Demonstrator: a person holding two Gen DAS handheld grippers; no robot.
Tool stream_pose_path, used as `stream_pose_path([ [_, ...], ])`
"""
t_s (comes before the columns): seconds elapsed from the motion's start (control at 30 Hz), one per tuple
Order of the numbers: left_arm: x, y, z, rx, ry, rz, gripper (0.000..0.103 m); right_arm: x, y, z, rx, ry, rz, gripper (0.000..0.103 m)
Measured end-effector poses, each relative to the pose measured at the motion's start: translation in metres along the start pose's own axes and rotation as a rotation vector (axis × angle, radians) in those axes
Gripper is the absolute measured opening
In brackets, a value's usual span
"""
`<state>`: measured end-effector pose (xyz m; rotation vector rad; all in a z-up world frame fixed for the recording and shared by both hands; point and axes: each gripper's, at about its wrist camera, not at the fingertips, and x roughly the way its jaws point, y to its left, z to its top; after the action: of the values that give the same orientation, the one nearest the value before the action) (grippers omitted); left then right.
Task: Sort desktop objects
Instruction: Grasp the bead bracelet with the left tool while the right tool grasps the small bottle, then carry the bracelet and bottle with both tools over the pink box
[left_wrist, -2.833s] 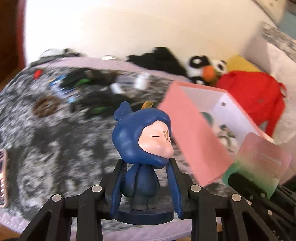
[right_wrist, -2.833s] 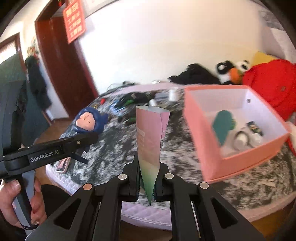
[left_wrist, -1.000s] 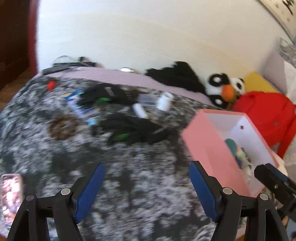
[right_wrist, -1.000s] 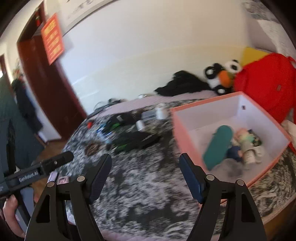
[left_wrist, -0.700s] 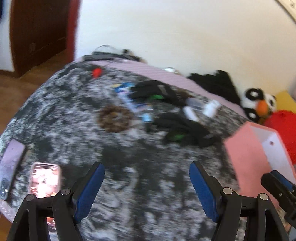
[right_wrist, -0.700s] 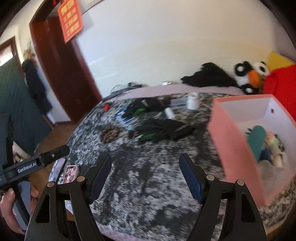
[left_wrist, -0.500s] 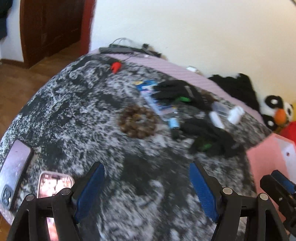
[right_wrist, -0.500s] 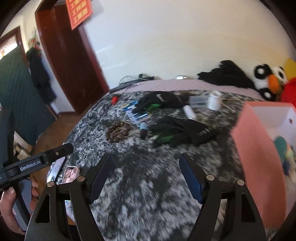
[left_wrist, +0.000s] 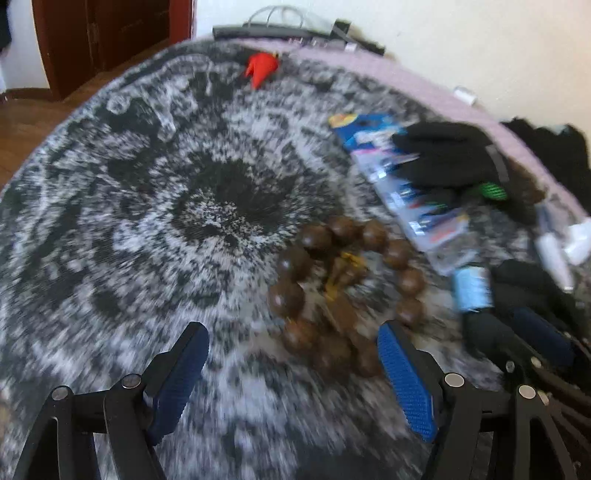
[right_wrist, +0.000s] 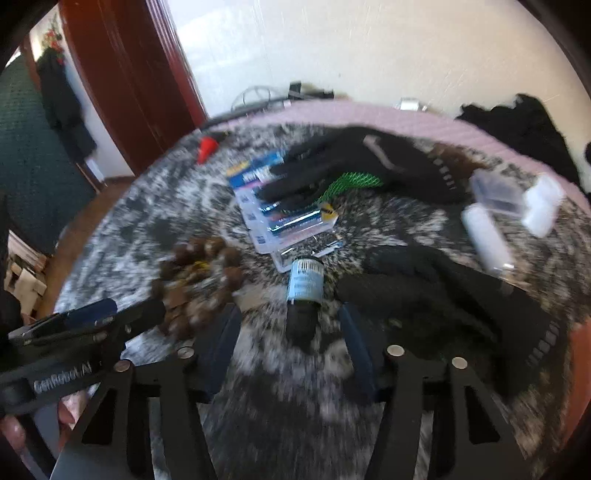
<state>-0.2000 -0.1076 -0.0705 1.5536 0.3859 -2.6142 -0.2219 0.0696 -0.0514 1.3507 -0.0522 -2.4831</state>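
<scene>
right gripper (right_wrist: 290, 341), jaws just closing but not gripping, straddles the small bottle (right_wrist: 303, 295) at lower centre, lying lengthwise between them; left gripper (left_wrist: 291, 373) gapes beside the beads (left_wrist: 343, 291).

It was a home bedroom: a bed under a mottled grey blanket (left_wrist: 147, 221), a dark wooden door (right_wrist: 129, 74), household clutter scattered about

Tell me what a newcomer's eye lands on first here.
The brown bead bracelet coiled mid-blanket, just ahead of the open left gripper. Next, the dark bottle with a blue label lying between the right gripper's fingers, untouched. Behind both, black gloves overlap a battery pack.
</scene>
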Motion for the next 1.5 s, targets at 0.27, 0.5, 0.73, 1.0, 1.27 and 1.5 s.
stream_pose_path([
  [0.27,0.015,-0.018,0.004,0.097,-0.055,0.067,0.025,0.032,0.008,0.001,-0.089,-0.010,-0.067,0.026],
  [0.5,-0.036,-0.010,-0.027,0.036,-0.041,-0.015,0.017,-0.020,0.005,-0.022,-0.038,0.000,0.007,0.026],
  [0.73,-0.118,-0.012,-0.073,0.049,-0.096,-0.048,0.017,-0.116,0.015,-0.068,-0.026,-0.053,0.042,0.026],
  [1.0,-0.201,-0.029,-0.126,0.118,-0.130,-0.105,0.017,-0.227,0.032,-0.126,-0.047,-0.146,0.057,0.026],
  [1.27,-0.260,-0.080,-0.163,0.234,-0.172,-0.168,0.018,-0.317,0.027,-0.170,-0.049,-0.248,0.052,0.026],
  [1.5,-0.295,-0.160,-0.178,0.364,-0.209,-0.246,0.018,-0.378,-0.024,-0.194,0.011,-0.322,0.001,0.026],
])
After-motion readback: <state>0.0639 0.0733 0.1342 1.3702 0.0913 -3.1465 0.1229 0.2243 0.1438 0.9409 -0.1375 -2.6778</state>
